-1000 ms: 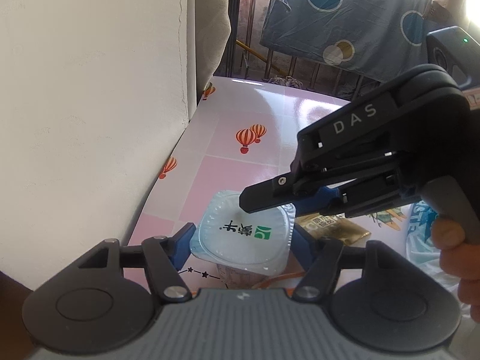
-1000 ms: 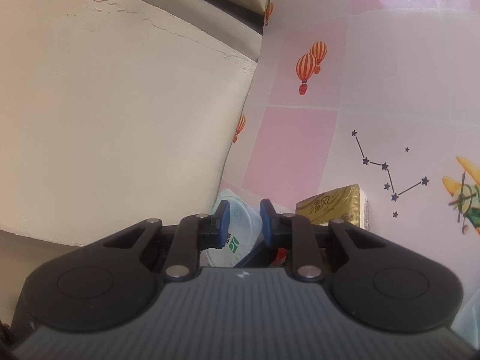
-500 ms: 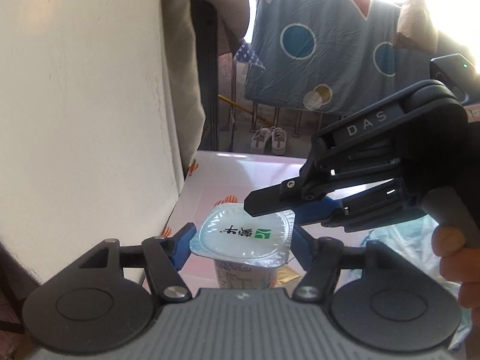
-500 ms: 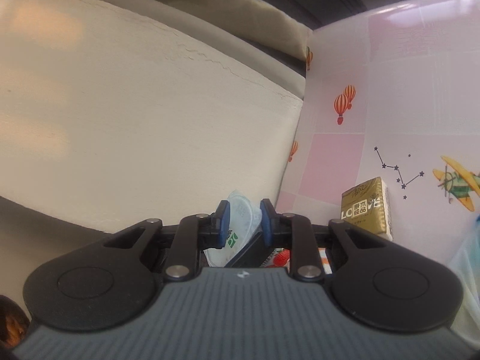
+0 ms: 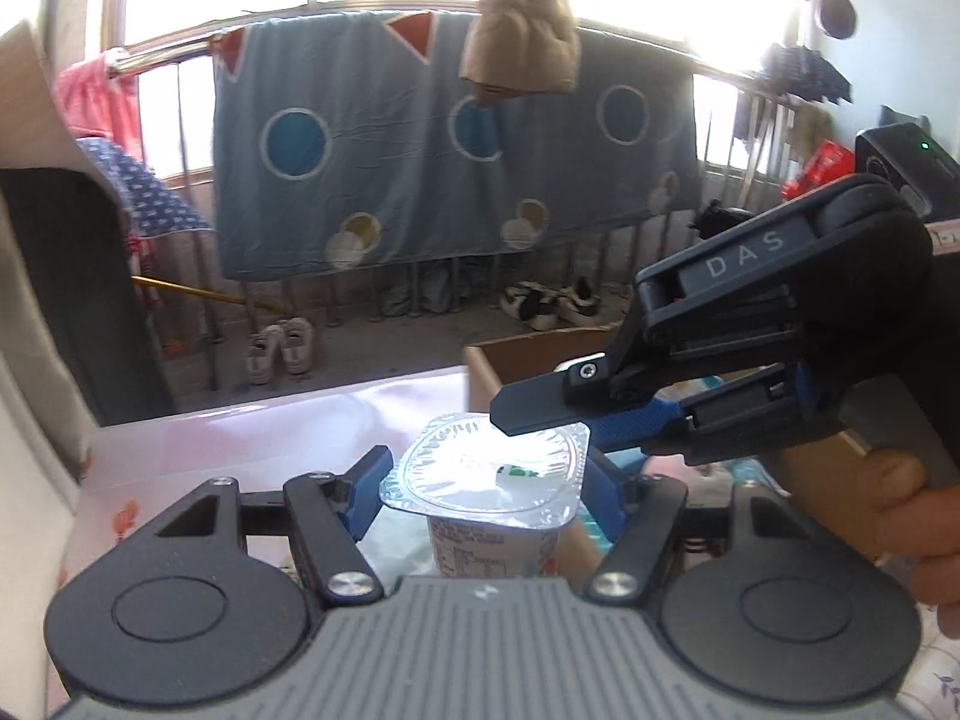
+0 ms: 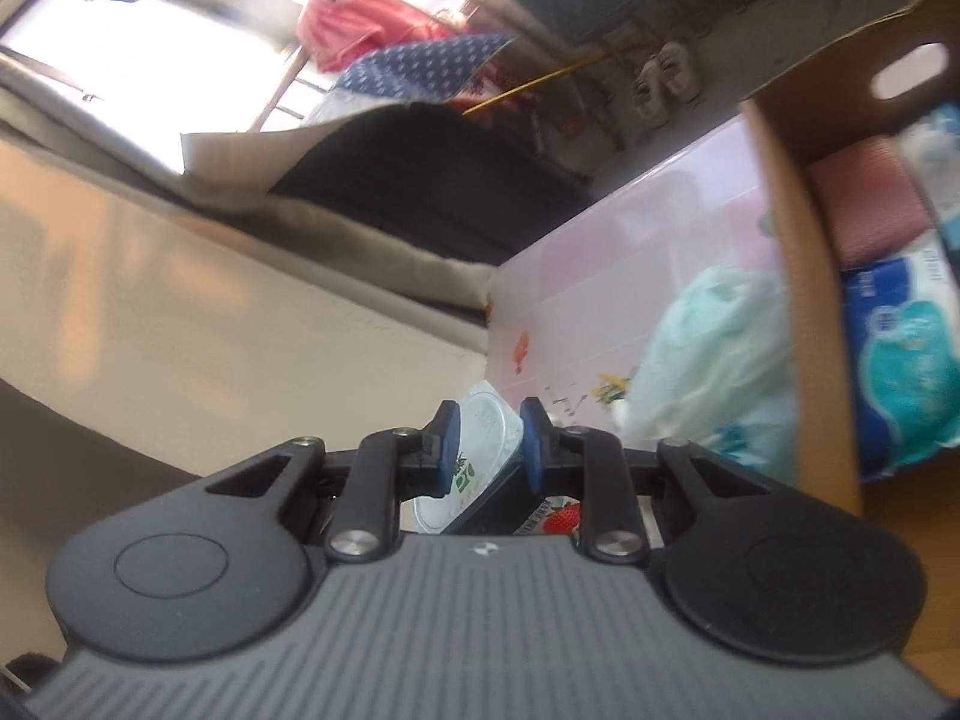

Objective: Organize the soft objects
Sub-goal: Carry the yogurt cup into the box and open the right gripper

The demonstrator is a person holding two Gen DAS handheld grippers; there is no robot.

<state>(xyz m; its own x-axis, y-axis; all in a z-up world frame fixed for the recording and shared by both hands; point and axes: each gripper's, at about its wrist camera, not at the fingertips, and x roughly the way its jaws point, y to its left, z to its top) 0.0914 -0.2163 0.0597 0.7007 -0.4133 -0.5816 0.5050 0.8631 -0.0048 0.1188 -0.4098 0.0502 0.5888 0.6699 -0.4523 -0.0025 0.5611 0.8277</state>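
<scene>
Above the pink tablecloth (image 5: 252, 420), a sealed yogurt cup (image 5: 489, 483) is held upright between the two blue pads of the left gripper (image 5: 480, 489), which are clamped on its sides just under the foil lid. The lid's far right edge is met by the right gripper (image 5: 543, 414), whose jaws stand nearly together; in its own view, foil is seen between the pads of the right gripper (image 6: 487, 450), but whether they actually pinch it cannot be told. A cardboard box (image 6: 798, 276) is seen to the right, its near wall just beyond the cup, and packs of tissue (image 6: 900, 372) and a pink roll (image 6: 873, 204) are already stowed inside it, so part of the sorting is judged done. The cup has yet to be set down, and a pale green plastic bag (image 6: 708, 354) is left lying on the cloth beside the box. Much of the box's interior is cut off at the frame edge, and the table beneath the cup is hidden by the gripper bodies. Bright window glare washes out the lid's print, and the right wrist view is blurred.
</scene>
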